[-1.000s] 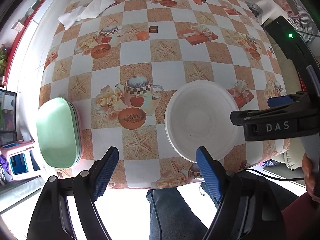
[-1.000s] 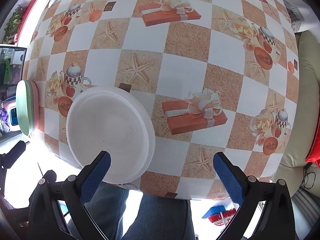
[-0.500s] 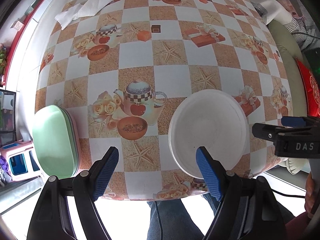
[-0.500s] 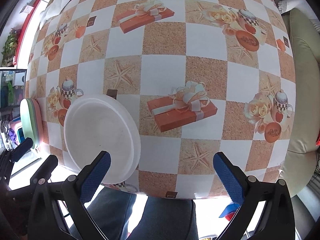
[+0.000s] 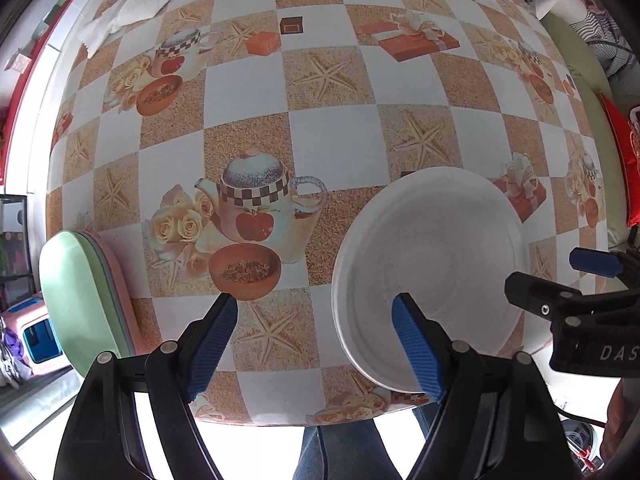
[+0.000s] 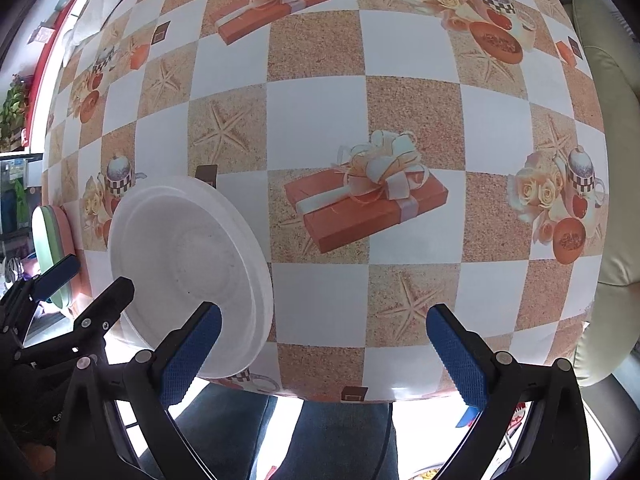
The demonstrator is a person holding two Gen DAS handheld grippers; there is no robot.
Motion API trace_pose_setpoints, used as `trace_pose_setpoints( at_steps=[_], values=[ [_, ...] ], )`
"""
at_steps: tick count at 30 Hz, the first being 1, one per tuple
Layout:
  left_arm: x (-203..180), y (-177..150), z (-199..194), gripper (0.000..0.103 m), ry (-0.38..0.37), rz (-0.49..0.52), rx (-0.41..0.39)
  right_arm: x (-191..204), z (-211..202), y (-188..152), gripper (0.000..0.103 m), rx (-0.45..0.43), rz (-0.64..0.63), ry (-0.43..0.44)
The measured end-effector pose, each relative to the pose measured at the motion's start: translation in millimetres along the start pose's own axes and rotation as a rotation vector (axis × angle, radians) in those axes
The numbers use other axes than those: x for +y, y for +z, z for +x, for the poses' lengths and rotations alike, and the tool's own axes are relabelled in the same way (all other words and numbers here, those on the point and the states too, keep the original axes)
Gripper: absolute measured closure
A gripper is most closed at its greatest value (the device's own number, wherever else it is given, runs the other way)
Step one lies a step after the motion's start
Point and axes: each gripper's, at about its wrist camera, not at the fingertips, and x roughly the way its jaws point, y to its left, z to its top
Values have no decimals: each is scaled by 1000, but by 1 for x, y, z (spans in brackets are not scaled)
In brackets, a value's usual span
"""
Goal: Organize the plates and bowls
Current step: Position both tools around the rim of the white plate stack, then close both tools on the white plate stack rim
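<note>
White and round, the plate (image 5: 436,264) lies flat near the near edge of the table (image 5: 320,132), on the right half in the left wrist view. Its rim slightly overhangs that edge. The left gripper (image 5: 316,344) hangs above the table edge with its jaws wide and nothing between them; its right blue pad overlaps the plate's near-left rim in view, contact not determinable. The right gripper (image 6: 324,354) is likewise spread wide and empty, with its left pad over the plate's near rim. A green and pink stack of oblong dishes (image 5: 80,300) sits at the table's left edge, well apart from the plate. A white napkin (image 5: 136,4) lies at the far left.
</note>
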Motion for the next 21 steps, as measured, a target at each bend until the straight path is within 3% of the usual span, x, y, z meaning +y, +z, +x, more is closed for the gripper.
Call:
trace_pose_setpoints(
  at_steps=[13, 14, 15, 18, 20, 21],
  values=[
    [-5, 8, 33, 22, 30, 1, 25, 8, 29, 6, 0, 9, 51, 28],
    [-4, 8, 36, 24, 26, -2, 29, 10, 30, 5, 8, 8, 57, 35],
    [-4, 9, 38, 29, 15, -5, 37, 12, 31, 5, 23, 9, 61, 46],
    [-4, 8, 44, 38, -37, -18, 48, 15, 40, 6, 41, 46, 86, 82],
    [-6, 7, 46, 44, -63, -18, 47, 15, 47, 4, 59, 70, 112, 128],
    [-7, 6, 46, 48, -75, -16, 47, 13, 51, 4, 61, 78, 124, 143]
  ],
)
